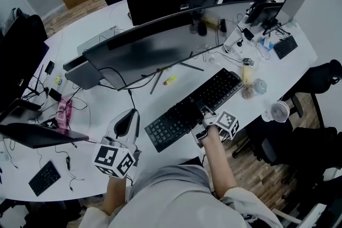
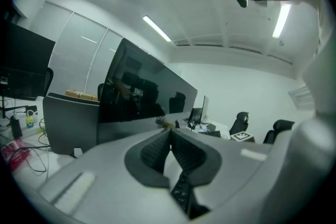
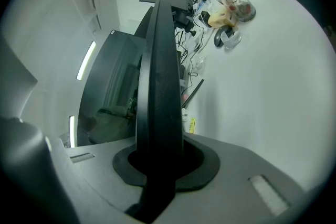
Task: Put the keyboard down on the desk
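The left gripper (image 1: 130, 116) hovers over the white counter (image 1: 91, 115), near its front edge and just left of the keyboard's near end without touching it; in the left gripper view its jaws (image 2: 169, 132) are clenched, tips pressed together with nothing between them. Behind it stands a wide curved monitor (image 1: 155, 45), and a small yellow marker (image 1: 170, 80) lies on the counter below the screen. The black keyboard (image 1: 195, 108) runs on a slant in front of the monitor, its near end toward the left gripper and its far end toward the right; whether it rests flat on the counter cannot be told. The right gripper (image 1: 203, 115) has hold of its front long edge about midway along. In the right gripper view the keyboard (image 3: 160, 86) shows edge-on, and the jaws (image 3: 160, 153) are closed tight on it from both sides. Farther right, a small white fan (image 1: 278, 111) sits by the counter's edge
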The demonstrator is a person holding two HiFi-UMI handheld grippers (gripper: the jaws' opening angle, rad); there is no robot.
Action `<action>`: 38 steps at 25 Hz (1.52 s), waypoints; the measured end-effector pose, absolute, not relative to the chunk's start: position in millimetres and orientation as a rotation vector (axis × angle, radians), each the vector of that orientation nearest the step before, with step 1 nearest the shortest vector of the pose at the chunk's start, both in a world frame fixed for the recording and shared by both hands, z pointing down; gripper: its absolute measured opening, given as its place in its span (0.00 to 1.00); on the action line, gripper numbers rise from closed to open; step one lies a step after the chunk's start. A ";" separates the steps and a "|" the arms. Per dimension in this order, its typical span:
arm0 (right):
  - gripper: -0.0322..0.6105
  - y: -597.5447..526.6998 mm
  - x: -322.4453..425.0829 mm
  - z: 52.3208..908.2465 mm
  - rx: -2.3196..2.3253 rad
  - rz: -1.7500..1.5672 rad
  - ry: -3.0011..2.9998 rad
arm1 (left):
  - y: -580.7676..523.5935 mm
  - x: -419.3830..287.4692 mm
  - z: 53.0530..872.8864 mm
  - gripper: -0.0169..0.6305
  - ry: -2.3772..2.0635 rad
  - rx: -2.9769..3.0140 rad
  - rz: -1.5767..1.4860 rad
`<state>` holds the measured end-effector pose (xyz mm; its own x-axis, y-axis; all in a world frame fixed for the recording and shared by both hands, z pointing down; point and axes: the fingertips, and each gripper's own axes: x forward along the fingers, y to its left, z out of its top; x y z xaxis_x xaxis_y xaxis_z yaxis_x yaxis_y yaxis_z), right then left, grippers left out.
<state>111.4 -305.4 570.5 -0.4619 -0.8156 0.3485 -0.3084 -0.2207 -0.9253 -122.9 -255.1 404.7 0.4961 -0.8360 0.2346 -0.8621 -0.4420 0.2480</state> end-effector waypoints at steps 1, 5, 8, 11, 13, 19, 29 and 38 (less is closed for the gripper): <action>0.15 -305.9 112.1 574.1 -1.334 -1.729 1.639 | -255.1 -122.4 404.7 0.03 -1.425 2.413 0.114; 0.15 -307.5 114.3 591.3 -1.375 -1.750 1.614 | -255.6 -120.8 406.0 0.03 -1.423 2.418 0.125; 0.15 -306.6 115.4 601.4 -1.399 -1.758 1.595 | -255.9 -122.6 406.9 0.03 -1.424 2.413 0.129; 0.15 -305.5 117.4 611.8 -1.425 -1.764 1.580 | -255.9 -123.8 409.1 0.03 -1.427 2.406 0.130; 0.15 -304.3 117.6 619.5 -1.430 -1.782 1.573 | -255.1 -123.6 410.5 0.03 -1.427 2.403 0.132; 0.15 -300.6 115.0 639.5 -1.388 -1.844 1.489 | -254.2 -125.1 412.9 0.03 -1.430 2.393 0.131; 0.15 -294.4 111.2 667.3 -1.384 -1.912 1.415 | -254.5 -127.0 414.7 0.03 -1.406 2.380 0.101; 0.15 -295.2 113.1 689.6 -1.423 -1.931 1.326 | -253.6 -123.3 421.2 0.03 -1.365 2.364 0.092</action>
<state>113.1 -295.2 689.6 -0.4025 -0.7576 0.5138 -0.2074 -0.4713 -0.8573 -123.3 -253.6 421.2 0.5189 -0.8158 0.2553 -0.8428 -0.4383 0.3123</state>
